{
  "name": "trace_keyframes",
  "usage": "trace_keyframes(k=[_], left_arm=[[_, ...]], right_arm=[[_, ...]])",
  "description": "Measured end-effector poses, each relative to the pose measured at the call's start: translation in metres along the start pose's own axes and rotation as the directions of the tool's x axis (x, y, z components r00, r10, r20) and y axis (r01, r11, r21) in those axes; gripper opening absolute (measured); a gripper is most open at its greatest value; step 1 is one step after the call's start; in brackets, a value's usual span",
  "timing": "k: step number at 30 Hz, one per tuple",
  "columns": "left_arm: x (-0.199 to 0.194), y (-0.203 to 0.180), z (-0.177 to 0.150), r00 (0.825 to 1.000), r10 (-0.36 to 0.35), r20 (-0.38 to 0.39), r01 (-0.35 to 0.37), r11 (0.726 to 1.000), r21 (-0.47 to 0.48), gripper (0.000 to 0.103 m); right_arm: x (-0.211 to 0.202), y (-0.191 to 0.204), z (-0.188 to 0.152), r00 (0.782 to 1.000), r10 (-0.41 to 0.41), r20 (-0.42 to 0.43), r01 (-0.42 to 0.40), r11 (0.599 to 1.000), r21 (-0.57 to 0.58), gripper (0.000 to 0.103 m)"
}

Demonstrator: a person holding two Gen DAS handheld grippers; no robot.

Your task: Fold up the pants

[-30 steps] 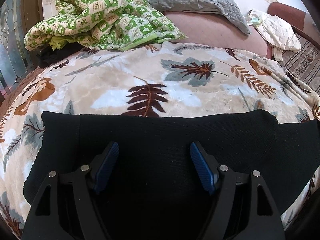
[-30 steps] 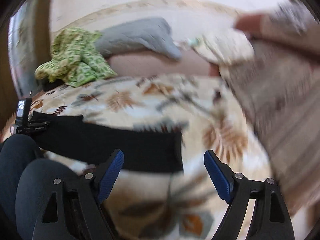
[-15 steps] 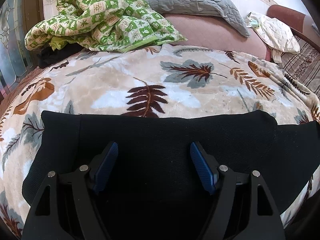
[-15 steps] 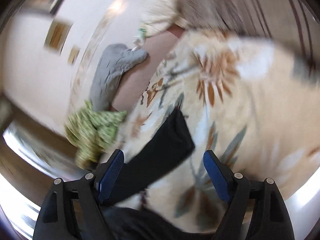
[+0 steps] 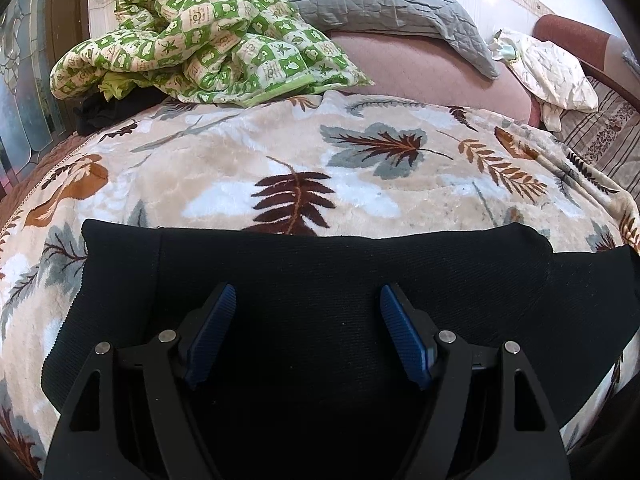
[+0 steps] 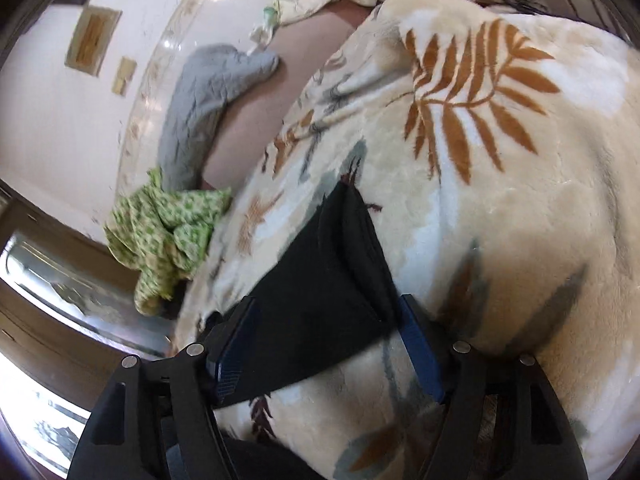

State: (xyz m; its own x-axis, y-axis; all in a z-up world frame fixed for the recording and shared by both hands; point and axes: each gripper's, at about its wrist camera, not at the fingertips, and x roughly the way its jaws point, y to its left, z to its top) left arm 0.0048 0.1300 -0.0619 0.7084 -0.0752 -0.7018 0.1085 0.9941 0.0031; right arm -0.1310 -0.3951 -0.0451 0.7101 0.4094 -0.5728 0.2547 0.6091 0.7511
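A cream leaf-print blanket [image 5: 224, 168] covers the bed from near edge to far pillows. On its near part lie the black pants [image 5: 320, 280], spread flat left to right, their far edge straight across the blanket. At the far left sits a crumpled green checked quilt [image 5: 208, 36], with a grey pillow [image 5: 380, 4] to its right and a pale cloth [image 5: 552, 72] at the far right.

The left gripper [image 5: 308, 332] tilts downward above the middle of the pants, its jaws spread wide, the blue pads clear of the fabric.

The right gripper [image 6: 328, 348] is rolled, so the bed looks slanted in its view. It straddles the narrow end of the pants [image 6: 320, 280]; its jaws have just been closing with the cloth between them, and the right pad touches the fabric's edge, yet nothing is clamped.

No readable writing shows.
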Motion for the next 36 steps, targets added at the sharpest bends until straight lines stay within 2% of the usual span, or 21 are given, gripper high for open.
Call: trace_keyframes(k=[2,4,5,7,8,14,19,22,28,34,36], left_arm=[[0.000,0.000,0.000,1.000,0.000,0.002,0.000,1.000,0.000,0.075],[0.000,0.000,0.000,1.000,-0.001,0.001,0.001,1.000,-0.002,0.075],[0.000,-0.001,0.001,1.000,-0.002,0.002,0.002,1.000,-0.002,0.075],[0.000,0.000,0.000,1.000,-0.001,0.004,0.001,1.000,-0.002,0.075],[-0.001,0.000,-0.001,1.000,-0.005,0.007,0.005,1.000,-0.004,0.075],[-0.002,-0.001,-0.001,0.999,-0.044,0.018,0.044,0.999,-0.005,0.085],[0.000,-0.003,0.001,0.999,-0.044,0.010,0.044,0.999,0.003,0.087],[0.001,-0.004,0.002,0.999,-0.046,0.000,0.046,0.999,0.006,0.088],[0.003,-0.005,0.004,0.998,-0.054,-0.022,0.055,0.998,0.015,0.093],[0.000,-0.005,0.001,0.998,-0.058,-0.009,0.058,0.998,0.009,0.094],[0.000,-0.004,0.001,0.997,-0.080,-0.005,0.080,0.997,0.004,0.098]], right_arm=[[-0.001,-0.004,0.000,1.000,0.004,-0.020,-0.003,1.000,0.015,0.064],[-0.003,-0.012,0.000,0.999,0.006,-0.032,-0.005,0.999,0.038,0.046],[-0.002,-0.016,0.001,0.999,0.014,-0.037,-0.012,0.999,0.043,0.041],[-0.001,-0.025,0.002,0.999,0.022,-0.036,-0.020,0.998,0.064,0.015],[0.001,-0.030,0.002,0.998,0.062,-0.031,-0.059,0.995,0.081,0.011],[-0.004,-0.054,-0.010,0.978,0.192,0.077,-0.202,0.965,0.164,0.007],[-0.004,-0.058,-0.010,0.976,0.199,0.091,-0.213,0.958,0.194,0.007],[-0.004,-0.058,-0.012,0.978,0.181,0.101,-0.198,0.958,0.205,0.007],[-0.003,-0.044,-0.012,0.992,0.089,0.094,-0.104,0.979,0.178,0.007],[0.000,-0.046,-0.007,0.994,0.095,0.048,-0.103,0.973,0.207,0.006],[0.001,-0.043,-0.007,0.996,0.074,0.043,-0.081,0.977,0.198,0.006]])
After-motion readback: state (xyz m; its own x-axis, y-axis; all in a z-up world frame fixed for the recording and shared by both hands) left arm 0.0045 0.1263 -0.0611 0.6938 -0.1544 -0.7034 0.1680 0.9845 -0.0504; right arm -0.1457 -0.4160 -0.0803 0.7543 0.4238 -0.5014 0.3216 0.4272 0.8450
